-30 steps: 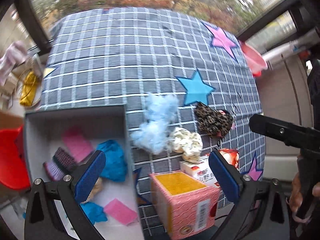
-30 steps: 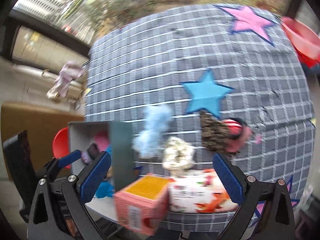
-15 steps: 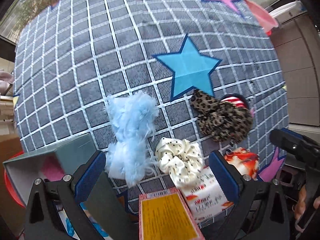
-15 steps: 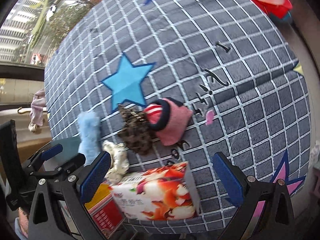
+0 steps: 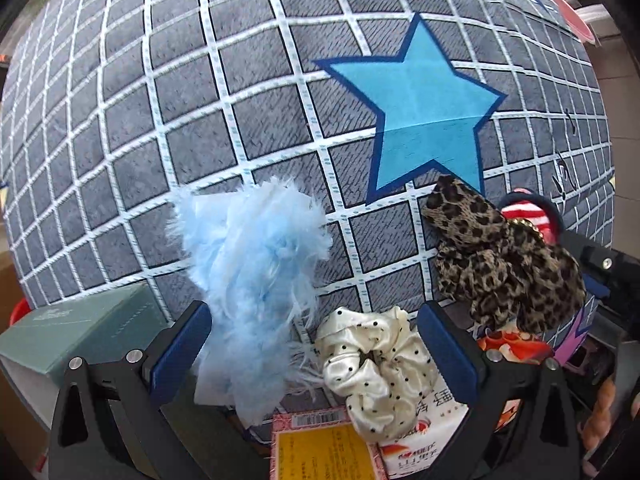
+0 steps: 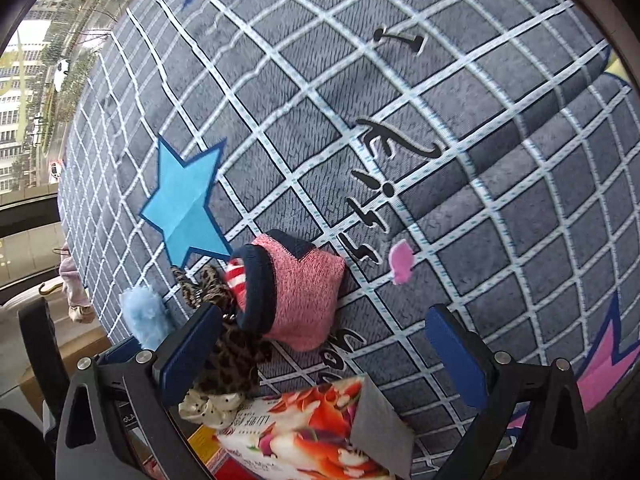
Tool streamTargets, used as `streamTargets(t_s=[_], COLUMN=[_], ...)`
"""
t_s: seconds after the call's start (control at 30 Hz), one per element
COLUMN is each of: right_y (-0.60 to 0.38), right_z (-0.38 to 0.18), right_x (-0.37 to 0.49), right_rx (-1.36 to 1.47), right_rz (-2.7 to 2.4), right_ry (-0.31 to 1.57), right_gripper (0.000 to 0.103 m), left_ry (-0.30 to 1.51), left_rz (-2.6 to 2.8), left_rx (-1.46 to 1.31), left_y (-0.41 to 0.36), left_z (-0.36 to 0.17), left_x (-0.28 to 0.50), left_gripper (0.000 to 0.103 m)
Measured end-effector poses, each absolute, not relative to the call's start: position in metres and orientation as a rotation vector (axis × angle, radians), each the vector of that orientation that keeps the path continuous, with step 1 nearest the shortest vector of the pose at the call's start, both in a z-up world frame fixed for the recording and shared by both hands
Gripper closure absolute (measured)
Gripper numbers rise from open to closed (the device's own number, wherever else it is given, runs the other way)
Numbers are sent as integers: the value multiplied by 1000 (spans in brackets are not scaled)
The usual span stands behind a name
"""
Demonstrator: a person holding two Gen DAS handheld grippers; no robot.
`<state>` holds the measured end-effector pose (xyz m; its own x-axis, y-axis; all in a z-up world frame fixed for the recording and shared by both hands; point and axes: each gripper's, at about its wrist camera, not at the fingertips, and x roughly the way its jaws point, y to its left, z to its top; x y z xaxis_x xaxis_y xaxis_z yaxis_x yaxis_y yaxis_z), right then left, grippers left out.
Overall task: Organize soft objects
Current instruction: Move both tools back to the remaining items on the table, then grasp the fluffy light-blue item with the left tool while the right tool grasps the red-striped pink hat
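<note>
Nearest the left claw (image 5: 312, 356), its jaws spread wide with nothing between the pads, lie the cream polka-dot scrunchie (image 5: 372, 364) and the pale blue feathery scrunchie (image 5: 252, 280). Both sit inside the gap, so either looks like a ready pick, and I judge this claw is lining up for one of them. Just below are a pink box with a yellow top (image 5: 320, 452) and a printed tissue pack (image 5: 424, 432), the scrunchie resting partly against the pack.

At the left edge stands the grey-green storage box (image 5: 80, 324), seen from outside; its contents are hidden here.

The right claw (image 6: 320, 356) is also spread and empty, hovering above the tissue pack with the rolled pink knit sock (image 6: 296, 292) just ahead between its jaws, probably its target. The leopard-print scrunchie (image 6: 228, 344) lies touching the sock, beside the left pad.

Beyond them the grey checked cloth on the worktop (image 6: 480, 160) runs on bare, apart from the blue star (image 5: 416, 108).
</note>
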<state>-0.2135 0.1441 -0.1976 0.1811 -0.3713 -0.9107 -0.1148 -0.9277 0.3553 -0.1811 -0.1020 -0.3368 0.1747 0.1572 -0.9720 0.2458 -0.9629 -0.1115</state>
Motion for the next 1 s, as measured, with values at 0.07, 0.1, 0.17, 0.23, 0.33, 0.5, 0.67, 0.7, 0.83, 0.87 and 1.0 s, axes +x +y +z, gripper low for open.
streamTargets(t_s=[0.07,0.1,0.17,0.23,0.33,0.5,0.67,0.7,0.83,0.87,1.0], right_y=[139,138,135,133,127,113,101,102,118,124,147], right_z=[-204,-206,-210,-213,-213,-204,-196,-194,-187,-185,-179], right_x=[-214,-214,-215,-218,-218,-217,-210,-209,-207,-208,-213], right_rx=[2242,2243,2240,2234,2218,2174,2075,2060,2042,2042,2026], right_rz=[-1801,-1799,-1797,-1791,-1806,-1827,-1803,-1801,-1801,-1805,-1831], right_ry=[-487,-488,-484,-481,-459,-289,-118,-114,-204,-222,-261], right_gripper=[0,0,0,0,9,37,64,65,66,66,65], left_ry=[400,398,405,428,439,456,463,467,483,508,478], left_rz=[-1910,-1901,-1883,-1868,-1849,-1786,-1740,-1747,-1824,-1850,-1940], left_rx=[2351,2354,2361,2371,2380,2407,2425,2423,2351,2339,2279], left_y=[-102,-104,-103,-106,-109,-116,-118,-116,-114,-115,-114], left_z=[-342,-344,-351,-356,-365,-383,-390,-388,-370,-366,-349], left_x=[-181,-182,-184,-184,-183,-182,-178,-179,-183,-183,-184], left_gripper=[0,0,0,0,0,0,1,2,42,63,73])
